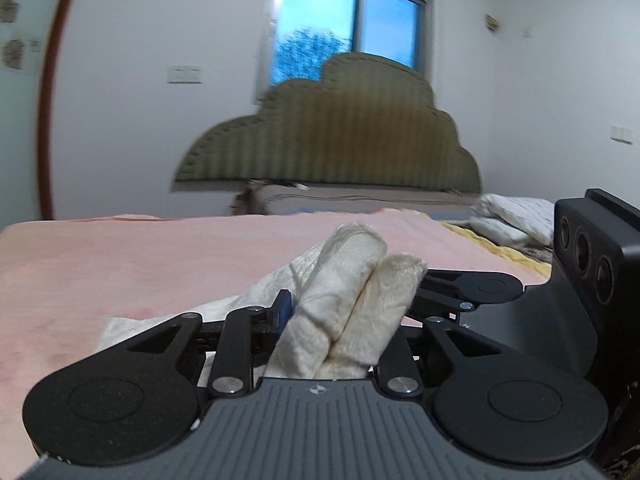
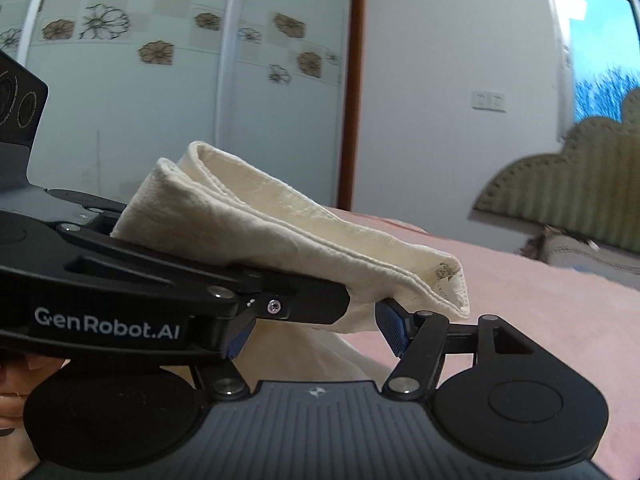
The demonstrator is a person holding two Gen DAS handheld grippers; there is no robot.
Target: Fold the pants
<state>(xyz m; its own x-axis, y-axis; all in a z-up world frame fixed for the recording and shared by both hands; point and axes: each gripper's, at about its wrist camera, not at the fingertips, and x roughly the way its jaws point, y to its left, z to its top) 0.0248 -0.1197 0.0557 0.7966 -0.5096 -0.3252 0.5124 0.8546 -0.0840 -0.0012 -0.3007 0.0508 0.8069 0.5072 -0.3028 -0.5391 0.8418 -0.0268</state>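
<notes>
While doubled, pants [image 2: 280,232] in right tool [image 2: 317,332].

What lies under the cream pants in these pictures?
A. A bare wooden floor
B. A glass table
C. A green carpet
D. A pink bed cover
D: in both wrist views the cream pants, bunched between the fingers of the left gripper, are above a pink bed cover that spreads back toward the green headboard.
</notes>
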